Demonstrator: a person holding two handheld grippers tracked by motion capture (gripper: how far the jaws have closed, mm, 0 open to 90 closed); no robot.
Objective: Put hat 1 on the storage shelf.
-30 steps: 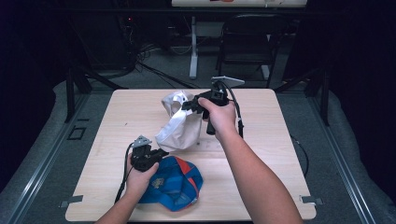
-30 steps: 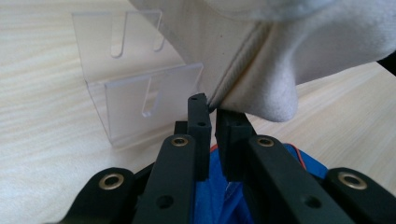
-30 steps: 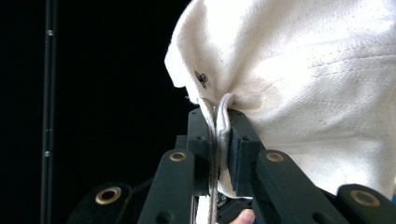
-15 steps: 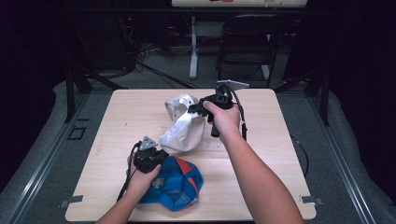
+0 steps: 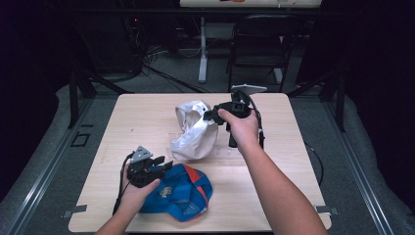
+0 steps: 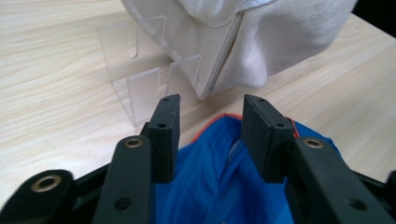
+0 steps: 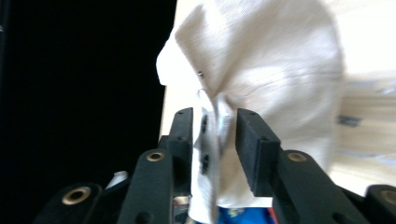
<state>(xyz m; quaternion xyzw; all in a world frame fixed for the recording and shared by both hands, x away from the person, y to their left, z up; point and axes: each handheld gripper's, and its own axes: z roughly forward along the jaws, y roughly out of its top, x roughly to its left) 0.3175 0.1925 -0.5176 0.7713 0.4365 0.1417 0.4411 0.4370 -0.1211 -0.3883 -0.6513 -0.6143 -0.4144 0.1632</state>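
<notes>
Crumpled white fabric cap [image 5: 195,129], glossy blue cap [image 5: 183,193], seemingly clear plastic stand [image 6: 147,77]

Dim recording lab: pale wooden bench [image 5: 147,122] on grey carpeted floor [image 5: 44,161], tangled black cables [image 5: 147,56], black folding chair [image 5: 257,49] behind.

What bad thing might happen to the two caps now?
1. The white cap leans on a clear plastic stand. The right gripper has just been opening, with the cap's back strap between its jaws but no longer pinched, so the cap might slide off.
2. The left gripper has just been opening over the blue cap. Its jaws sit close to the fabric and might snag it when lifting.
</notes>
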